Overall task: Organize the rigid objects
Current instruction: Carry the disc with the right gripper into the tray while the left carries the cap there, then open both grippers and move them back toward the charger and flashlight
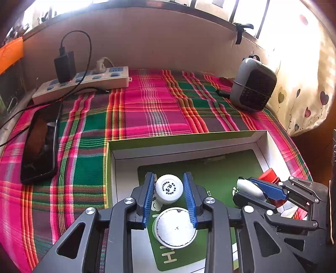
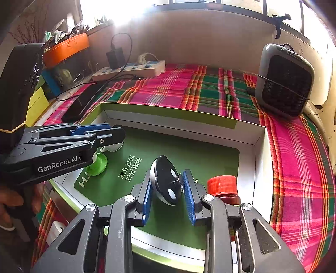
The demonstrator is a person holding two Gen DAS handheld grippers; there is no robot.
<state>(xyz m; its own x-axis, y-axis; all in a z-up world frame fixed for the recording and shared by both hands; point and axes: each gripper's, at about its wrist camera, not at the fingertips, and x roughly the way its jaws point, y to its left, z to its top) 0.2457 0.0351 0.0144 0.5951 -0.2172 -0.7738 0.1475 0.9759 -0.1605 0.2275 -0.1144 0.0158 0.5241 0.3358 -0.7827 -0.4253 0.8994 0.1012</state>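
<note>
Fingers half hide remote, red-cap bottle cut off

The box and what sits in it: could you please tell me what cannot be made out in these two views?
- White bottle: body hidden under its cap, left wrist view.
- Red-capped bottle: lower part behind the right hand-held gripper.
- Box: near edge cut off by gripper frames.
- Remote: far side unseen.

Sunlit windows above beige wall
</note>
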